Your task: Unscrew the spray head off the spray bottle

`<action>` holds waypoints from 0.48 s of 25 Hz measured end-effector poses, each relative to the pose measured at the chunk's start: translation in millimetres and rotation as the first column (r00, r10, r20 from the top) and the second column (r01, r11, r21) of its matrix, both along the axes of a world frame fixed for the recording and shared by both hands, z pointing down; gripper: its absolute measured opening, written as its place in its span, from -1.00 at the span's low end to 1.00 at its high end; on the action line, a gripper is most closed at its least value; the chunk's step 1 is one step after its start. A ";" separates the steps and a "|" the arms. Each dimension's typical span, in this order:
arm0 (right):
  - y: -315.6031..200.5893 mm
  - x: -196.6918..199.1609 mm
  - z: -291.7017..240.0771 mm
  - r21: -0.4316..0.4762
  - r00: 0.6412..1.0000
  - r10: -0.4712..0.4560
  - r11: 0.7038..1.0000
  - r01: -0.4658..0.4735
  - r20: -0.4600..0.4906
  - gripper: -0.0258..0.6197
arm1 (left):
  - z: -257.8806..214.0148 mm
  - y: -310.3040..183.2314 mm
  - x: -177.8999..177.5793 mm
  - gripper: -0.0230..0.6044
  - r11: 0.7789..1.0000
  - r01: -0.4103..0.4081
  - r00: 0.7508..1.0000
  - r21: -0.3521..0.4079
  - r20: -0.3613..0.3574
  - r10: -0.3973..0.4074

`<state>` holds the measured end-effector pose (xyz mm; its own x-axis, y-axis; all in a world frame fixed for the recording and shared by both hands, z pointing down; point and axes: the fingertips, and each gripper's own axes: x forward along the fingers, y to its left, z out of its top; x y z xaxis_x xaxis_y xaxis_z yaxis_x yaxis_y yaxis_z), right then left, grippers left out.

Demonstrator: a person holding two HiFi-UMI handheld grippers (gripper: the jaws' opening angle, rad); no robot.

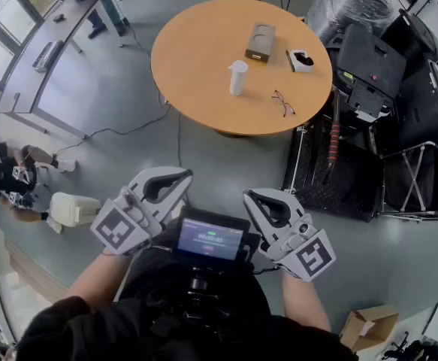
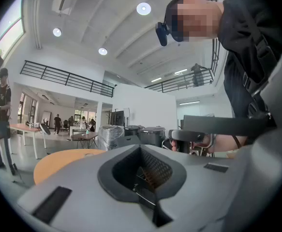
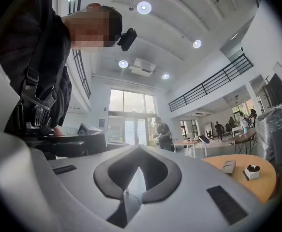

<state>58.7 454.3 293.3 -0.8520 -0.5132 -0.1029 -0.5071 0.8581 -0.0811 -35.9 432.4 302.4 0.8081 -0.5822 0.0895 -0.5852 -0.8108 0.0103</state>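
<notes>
On the round wooden table point(image 1: 196, 89) at the top of the head view, the spray bottle point(image 1: 237, 77) stands upright near the middle, its long axis vertical and the spray head on top. It lies straight ahead of us, well apart from both tools, with bare floor between. The left gripper point(image 1: 182, 176) and right gripper point(image 1: 249, 195) are held close to our chest, on either side of a small screen point(image 1: 209, 239). Neither is clearly nearer, though the bottle sits more in line with the right one. We judge the next move to be a walk or a long forward reach, so no unscrewing has begun.

Beyond the bottle are a closed grey box point(image 1: 260, 41) and a small white holder point(image 1: 301, 60) with something dark in it, which we cannot identify. A pair of glasses point(image 1: 282, 102) lies on the near right of the tabletop. An open cardboard box point(image 1: 365, 326) sits on the floor at lower right, and we cannot tell what it contains.

From the left gripper view, the jaws are pressed together with nothing between them. Only an edge of the orange tabletop shows past them, and the bottle is not visible.

From the right gripper view, the jaws are likewise clenched on nothing. The table shows at far right with the grey box and the white holder on it, but we cannot find the bottle there.
</notes>
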 end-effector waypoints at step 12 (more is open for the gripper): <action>-49.6 -8.1 4.2 -0.012 1.000 0.022 1.000 -0.022 -0.013 -0.87 | 14.5 -51.3 8.9 -0.91 0.999 -0.028 0.999 -0.017 0.015 0.028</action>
